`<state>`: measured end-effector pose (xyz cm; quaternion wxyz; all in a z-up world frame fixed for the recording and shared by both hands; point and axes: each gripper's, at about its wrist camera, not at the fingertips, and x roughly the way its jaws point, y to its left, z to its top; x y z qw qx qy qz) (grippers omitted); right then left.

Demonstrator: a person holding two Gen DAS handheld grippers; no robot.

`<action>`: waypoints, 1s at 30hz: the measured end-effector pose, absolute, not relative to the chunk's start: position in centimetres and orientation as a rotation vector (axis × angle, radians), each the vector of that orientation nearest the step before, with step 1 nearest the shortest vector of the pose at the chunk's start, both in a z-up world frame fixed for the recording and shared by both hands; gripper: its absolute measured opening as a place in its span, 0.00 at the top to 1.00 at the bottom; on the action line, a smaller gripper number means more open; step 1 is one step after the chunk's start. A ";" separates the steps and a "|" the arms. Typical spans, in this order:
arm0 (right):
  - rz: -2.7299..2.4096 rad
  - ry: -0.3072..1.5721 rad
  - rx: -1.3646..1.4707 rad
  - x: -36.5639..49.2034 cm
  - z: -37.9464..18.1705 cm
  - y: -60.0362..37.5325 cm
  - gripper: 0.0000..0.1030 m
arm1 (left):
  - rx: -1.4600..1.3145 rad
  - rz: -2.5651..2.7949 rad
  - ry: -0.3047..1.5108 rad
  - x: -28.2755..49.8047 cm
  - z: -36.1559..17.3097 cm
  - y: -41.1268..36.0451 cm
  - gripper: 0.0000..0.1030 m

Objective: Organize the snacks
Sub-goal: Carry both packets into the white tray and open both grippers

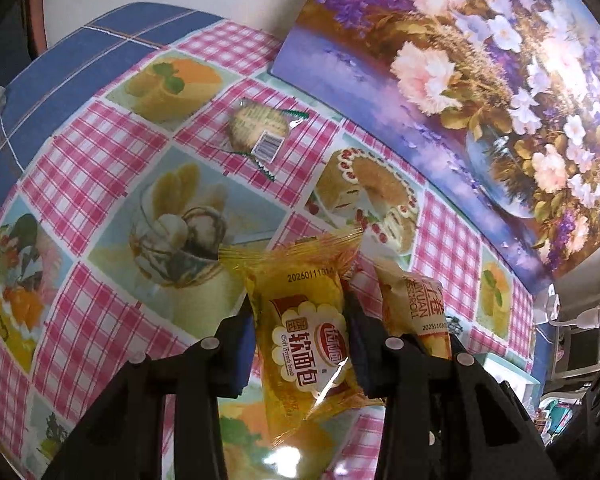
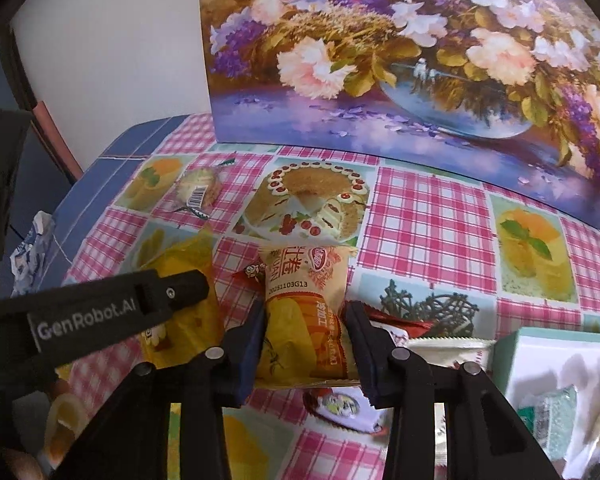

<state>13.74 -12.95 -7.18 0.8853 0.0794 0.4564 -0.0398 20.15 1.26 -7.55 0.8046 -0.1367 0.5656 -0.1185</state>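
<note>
Two grippers are working side by side over the checked tablecloth point(image 2: 432, 216), each gripping a snack packet. The left gripper point(image 1: 300, 332) is reaching up from the bottom centre of its frame, jaws pressing in on both sides of a yellow bread packet point(image 1: 308, 320) that is standing upright between the pads, lifted off the cloth. In the right wrist view the right gripper point(image 2: 306, 344), likewise rising from bottom centre, is pinching a tan roll packet point(image 2: 304, 312) at its waist; the left gripper's arm is crossing the left middle of that frame, just beside it. A clear-wrapped biscuit point(image 1: 258, 128) is lying alone in the upper middle of the left view, well apart, with open cloth around it. A flower painting point(image 2: 412, 56) is closing off the top of both frames. At lower right of the right view, a pale green box point(image 2: 540, 344) is holding packets; more wrapped snacks are lying under the right jaws.
</note>
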 end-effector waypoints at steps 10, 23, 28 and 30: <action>-0.138 0.910 0.245 9.1 -2.8 -15.2 0.58 | -0.279 -0.291 1.172 16.3 -4.2 -0.2 0.59; -0.315 0.901 0.384 0.5 -0.2 -22.1 0.58 | -0.219 -0.323 1.118 13.1 -0.8 -2.6 0.59; -0.356 0.882 0.430 -1.3 0.4 -24.5 0.58 | -0.170 -0.363 1.092 11.7 0.4 -5.3 0.59; -0.372 0.881 0.437 -1.8 0.5 -25.3 0.58 | -0.154 -0.393 1.087 11.1 0.8 -6.7 0.59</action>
